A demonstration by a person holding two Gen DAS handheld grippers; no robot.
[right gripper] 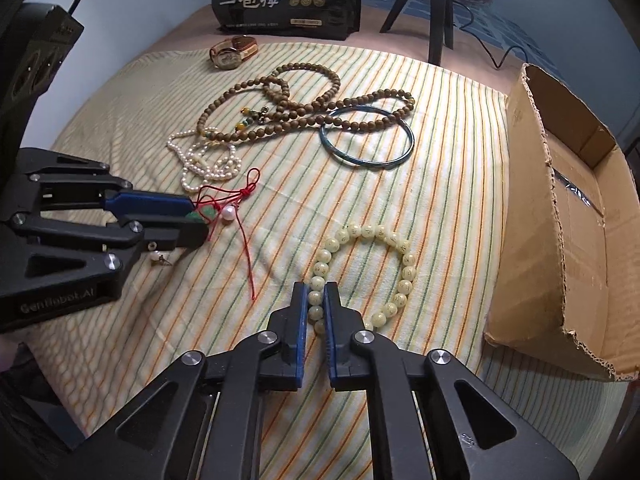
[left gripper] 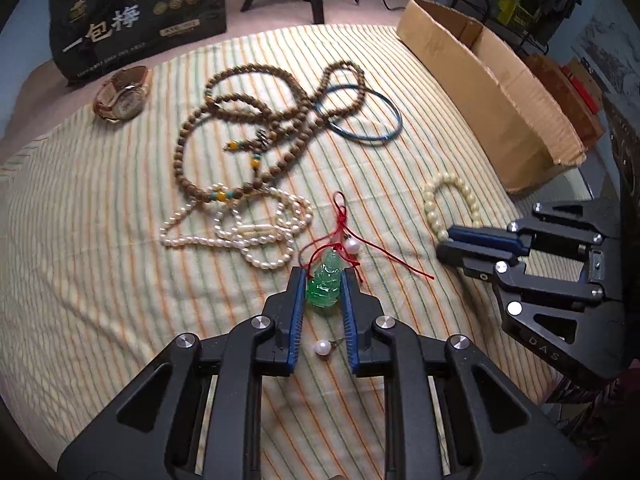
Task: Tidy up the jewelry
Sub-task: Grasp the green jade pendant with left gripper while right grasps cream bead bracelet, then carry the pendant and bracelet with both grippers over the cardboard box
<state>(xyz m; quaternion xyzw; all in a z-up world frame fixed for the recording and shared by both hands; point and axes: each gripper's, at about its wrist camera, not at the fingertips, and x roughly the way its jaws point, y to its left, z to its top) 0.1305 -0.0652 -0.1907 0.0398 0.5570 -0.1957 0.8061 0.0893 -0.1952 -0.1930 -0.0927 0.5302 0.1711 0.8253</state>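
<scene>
My left gripper (left gripper: pixel 323 276) is shut on a green jade pendant (left gripper: pixel 325 285) with a red cord (left gripper: pixel 340 216); it also shows in the right wrist view (right gripper: pixel 198 222). A pearl earring (left gripper: pixel 321 347) lies between the left fingers on the cloth, another pearl (left gripper: pixel 352 245) by the pendant. My right gripper (right gripper: pixel 316 290) is shut on a cream bead bracelet (right gripper: pixel 404 270), which lies on the striped cloth; the gripper shows in the left wrist view (left gripper: pixel 448 242) at the bracelet (left gripper: pixel 432 208).
A brown bead necklace (left gripper: pixel 280 120), a white pearl necklace (left gripper: pixel 240 232), a blue bangle (left gripper: pixel 360 114) and a watch (left gripper: pixel 124 96) lie on the striped cloth (left gripper: pixel 100 240). An open cardboard box (right gripper: pixel 560 240) stands at the right. A black bag (left gripper: pixel 136 16) stands behind.
</scene>
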